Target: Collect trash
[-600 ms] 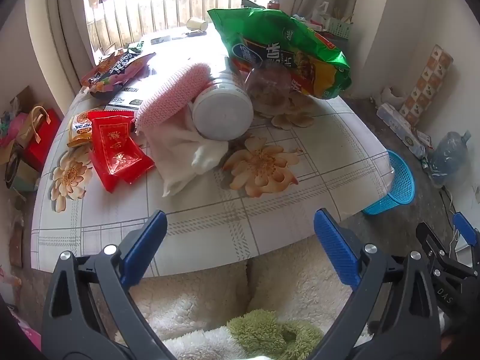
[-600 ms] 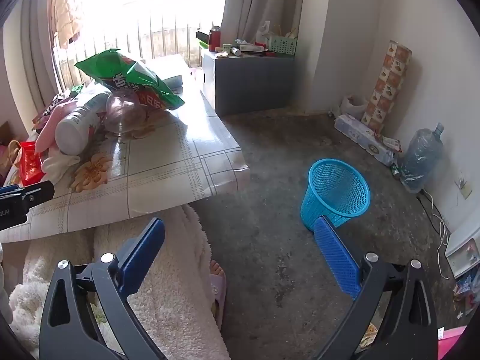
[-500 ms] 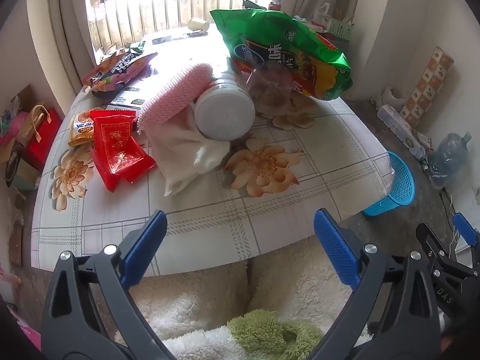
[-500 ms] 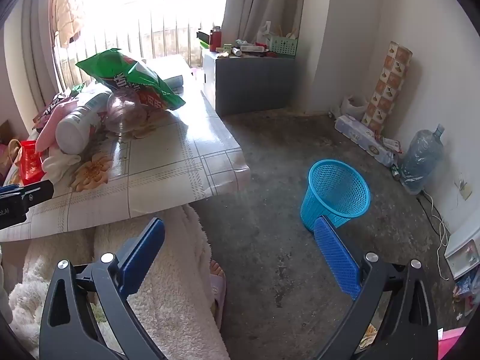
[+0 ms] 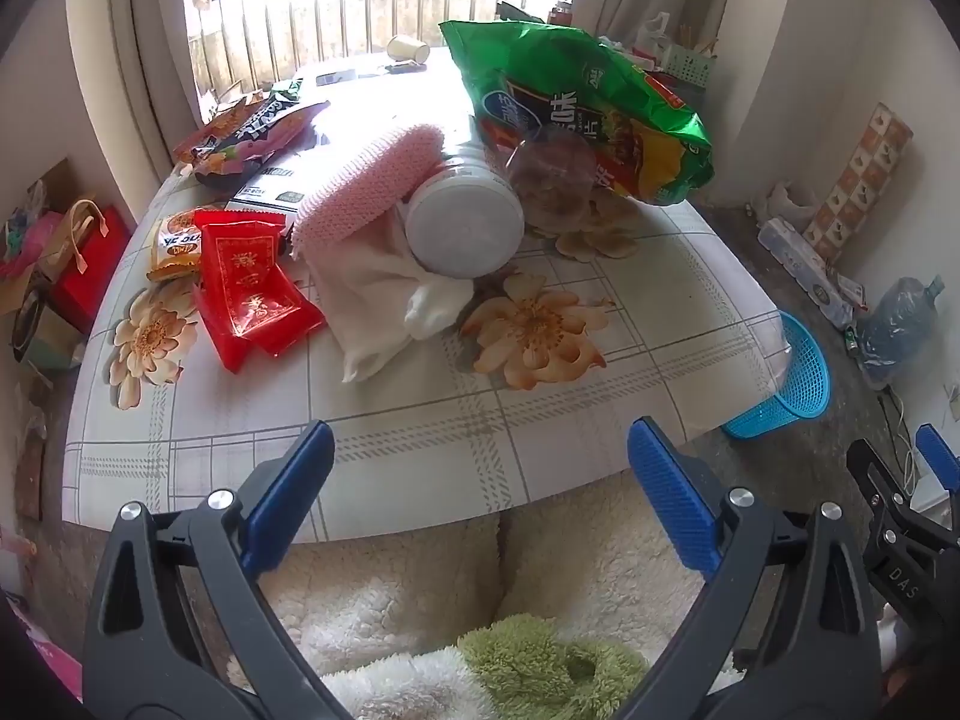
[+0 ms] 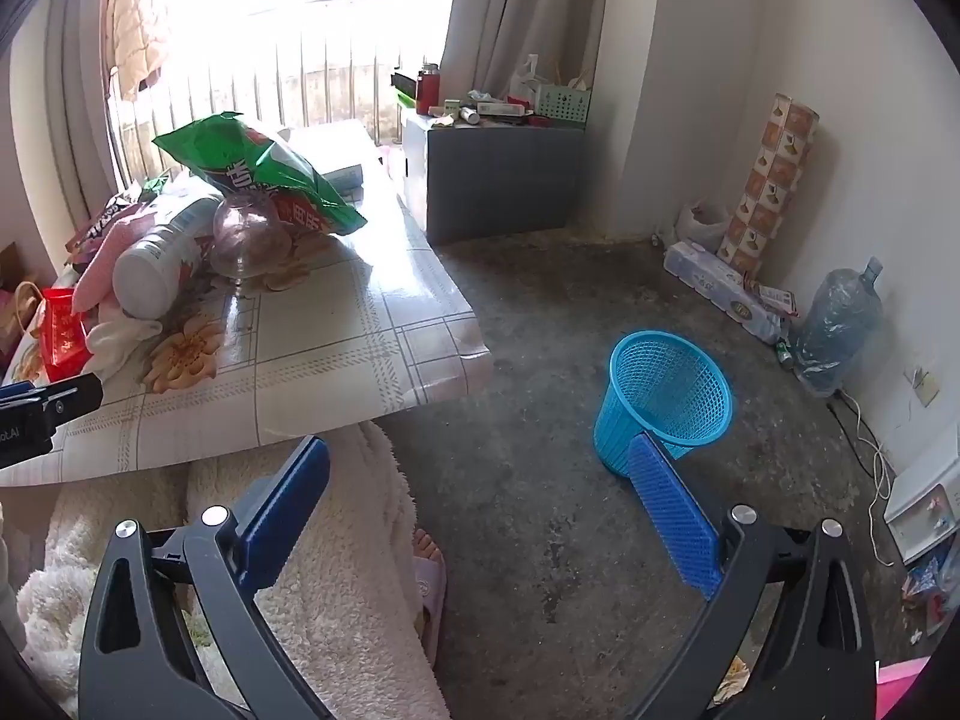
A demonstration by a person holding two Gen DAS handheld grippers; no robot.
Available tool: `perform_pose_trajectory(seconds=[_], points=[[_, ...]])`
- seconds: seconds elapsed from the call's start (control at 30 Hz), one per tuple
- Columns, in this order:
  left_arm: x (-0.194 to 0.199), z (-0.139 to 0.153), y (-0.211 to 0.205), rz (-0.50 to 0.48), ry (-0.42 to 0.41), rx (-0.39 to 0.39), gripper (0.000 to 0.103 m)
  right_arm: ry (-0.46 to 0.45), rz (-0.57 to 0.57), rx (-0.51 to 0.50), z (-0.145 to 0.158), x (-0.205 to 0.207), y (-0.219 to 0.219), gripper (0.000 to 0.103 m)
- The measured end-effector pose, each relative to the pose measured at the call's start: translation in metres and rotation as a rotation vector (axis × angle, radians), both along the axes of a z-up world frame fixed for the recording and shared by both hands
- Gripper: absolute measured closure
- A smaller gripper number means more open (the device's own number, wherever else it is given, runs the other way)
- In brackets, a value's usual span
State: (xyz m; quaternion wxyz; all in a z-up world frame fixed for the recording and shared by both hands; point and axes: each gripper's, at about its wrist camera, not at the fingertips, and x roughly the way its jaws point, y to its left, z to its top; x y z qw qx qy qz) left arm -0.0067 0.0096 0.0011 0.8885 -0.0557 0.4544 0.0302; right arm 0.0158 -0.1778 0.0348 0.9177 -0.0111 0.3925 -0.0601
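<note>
Left wrist view: left tool (image 5: 477,468) gapes wide, empty; right tool (image 6: 480,483) likewise. "DAS" legible on right tool; green bag's (image 5: 576,102) print unreadable.

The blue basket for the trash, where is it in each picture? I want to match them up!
Left wrist view: the blue plastic mesh wastebasket sits at the right edge, on the floor, partly hidden behind the table's corner.
Right wrist view: the same wastebasket stands right of centre on the bare concrete floor, in full view apart from a tong tip.
Shared landmark: the big green crinkly snack bag on the table.
</note>
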Motion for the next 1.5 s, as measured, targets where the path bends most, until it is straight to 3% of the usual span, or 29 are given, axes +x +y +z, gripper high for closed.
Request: perform_pose_trajectory(seconds=[1.5], points=[[-0.0042,-0.0021,-0.0069,-0.008,0.003,-0.007,0.009,-0.007,-0.007,0.003,0.0057,-0.0006,-0.0049,0.006]])
